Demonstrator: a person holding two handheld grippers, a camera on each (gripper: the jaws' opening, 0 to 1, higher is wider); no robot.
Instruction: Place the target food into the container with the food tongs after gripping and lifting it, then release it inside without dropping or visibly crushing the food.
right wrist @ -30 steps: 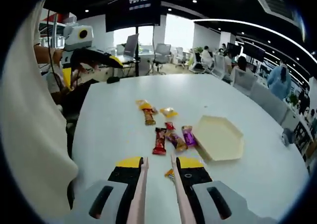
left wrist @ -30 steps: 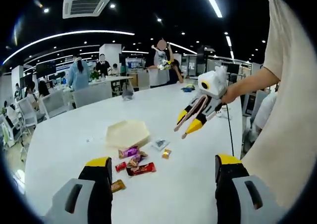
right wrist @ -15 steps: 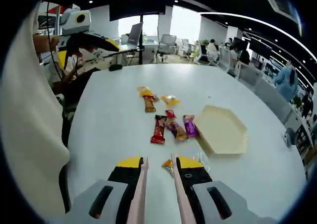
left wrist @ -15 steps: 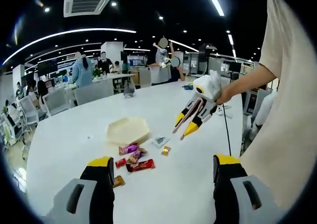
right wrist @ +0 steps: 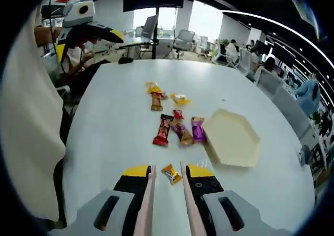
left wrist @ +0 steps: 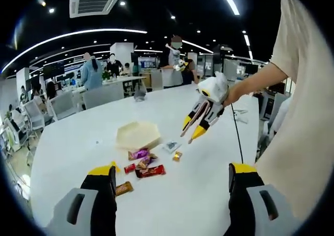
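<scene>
Several wrapped snacks lie on the white table (right wrist: 120, 116): a red bar (right wrist: 163, 130), a purple one (right wrist: 197, 129), an orange bar (right wrist: 155, 97) and a small orange candy (right wrist: 171, 173). Beside them is a cream hexagonal container (right wrist: 232, 139), with nothing in it. My right gripper (right wrist: 167, 172) hovers over the table with a narrow gap between its jaws; the small orange candy shows in that gap, on the table. In the left gripper view, the right gripper (left wrist: 192, 130) hangs above the snacks (left wrist: 148, 165) and container (left wrist: 137, 134). My left gripper (left wrist: 169, 177) is wide open, holding nothing.
The left gripper (right wrist: 86, 22) shows at the upper left of the right gripper view, held by a hand. A person's pale shirt (left wrist: 297, 105) is close by. A clear packet (left wrist: 169, 145) lies near the container. Office desks, chairs and people stand behind the table.
The right gripper has moved forward and lower over the table, so the small orange candy now shows between its jaws. The left gripper stays wide open and barely shifts.
</scene>
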